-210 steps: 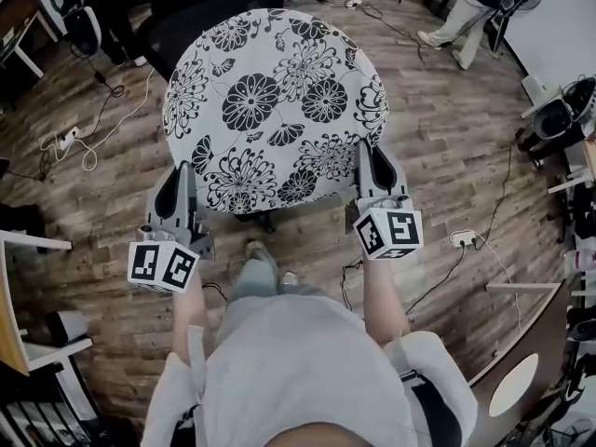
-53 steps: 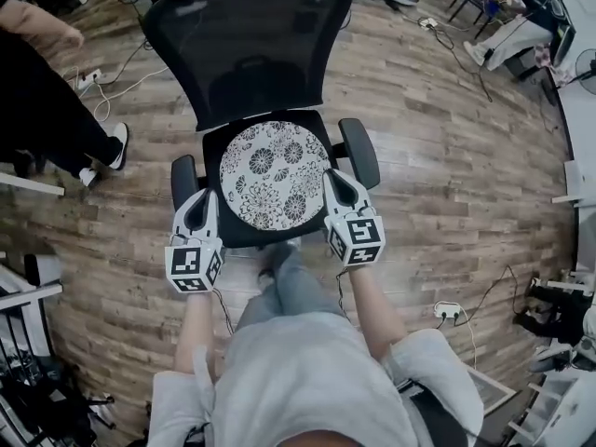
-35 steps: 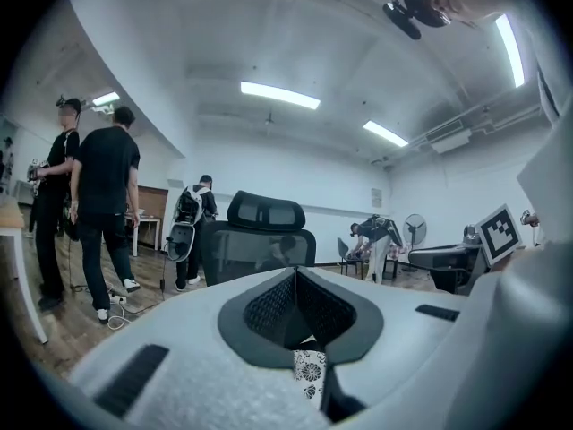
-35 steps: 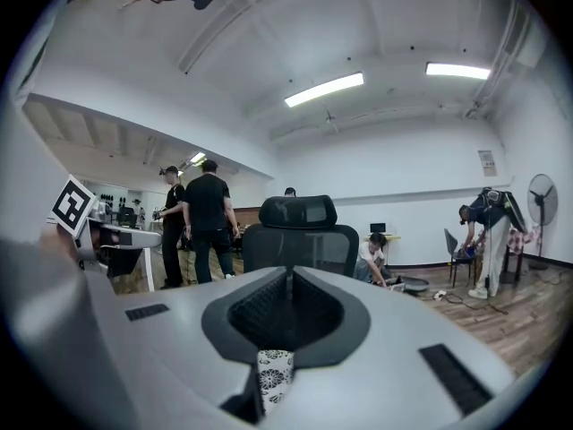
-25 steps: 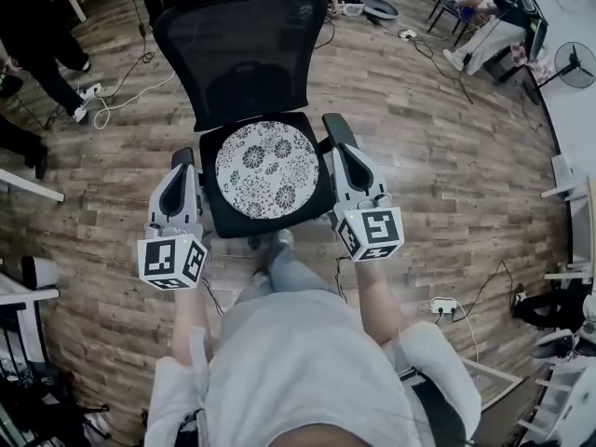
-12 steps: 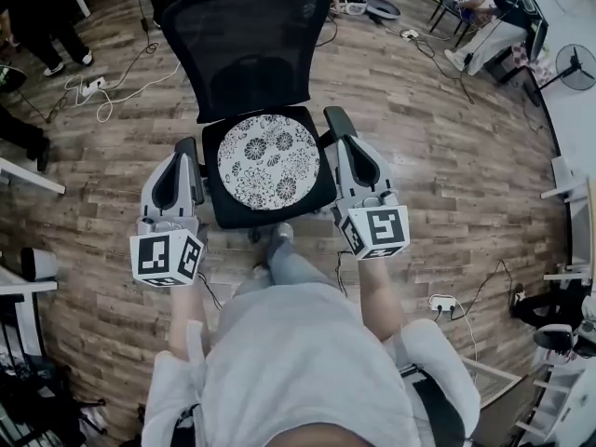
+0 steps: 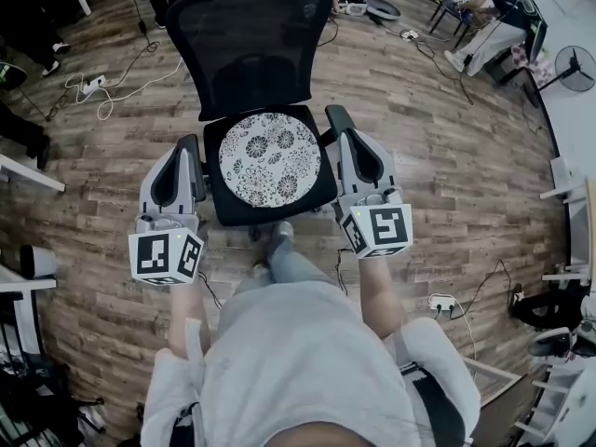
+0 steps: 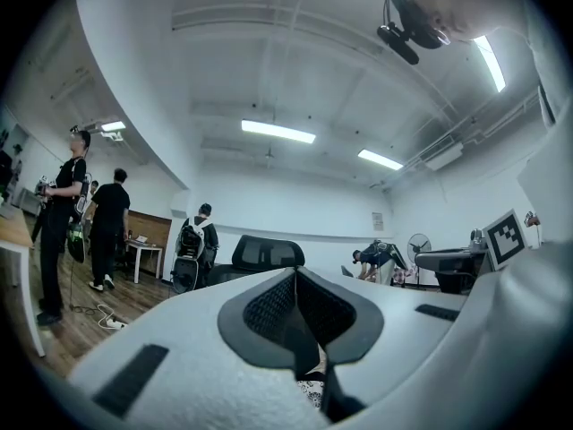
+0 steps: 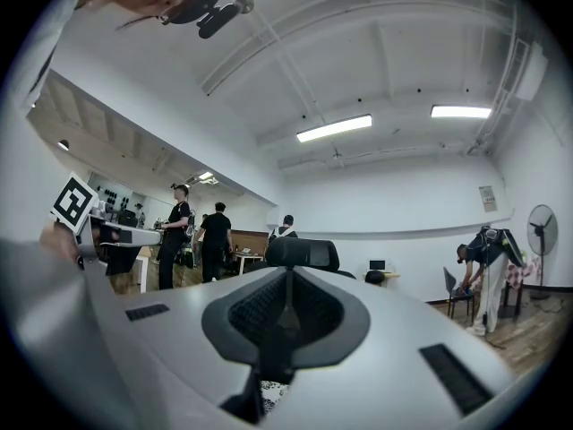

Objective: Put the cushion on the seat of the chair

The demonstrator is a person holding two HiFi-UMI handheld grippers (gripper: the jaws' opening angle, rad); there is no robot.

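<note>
Grippers both stand pressed together and pinch nothing. In the left gripper view the left gripper [image 8: 296,280] has its two dark pads meeting along one seam, and the right gripper [image 9: 286,280] shows the same in its own view. Low in each view, past the closed jaws, a scrap of flowered cloth shows.

In the head view the left gripper [image 7: 183,149] lies beside the left armrest [image 7: 195,170] of the chair [image 7: 244,49]. The right gripper [image 7: 346,140] is just beside the right armrest [image 7: 333,117]. One gripper is at each side edge of the seat [image 7: 279,208], and neither touches the cushion [image 7: 270,158].

The cushion is round, white with black flowers, and lies flat on the middle of the seat. Black seat shows along its front edge and at the corners. The chair's mesh backrest rises behind it.

The chair stands on a wooden plank floor [image 7: 447,166], and the person's legs [image 7: 291,270] are at the seat's front edge.
</note>
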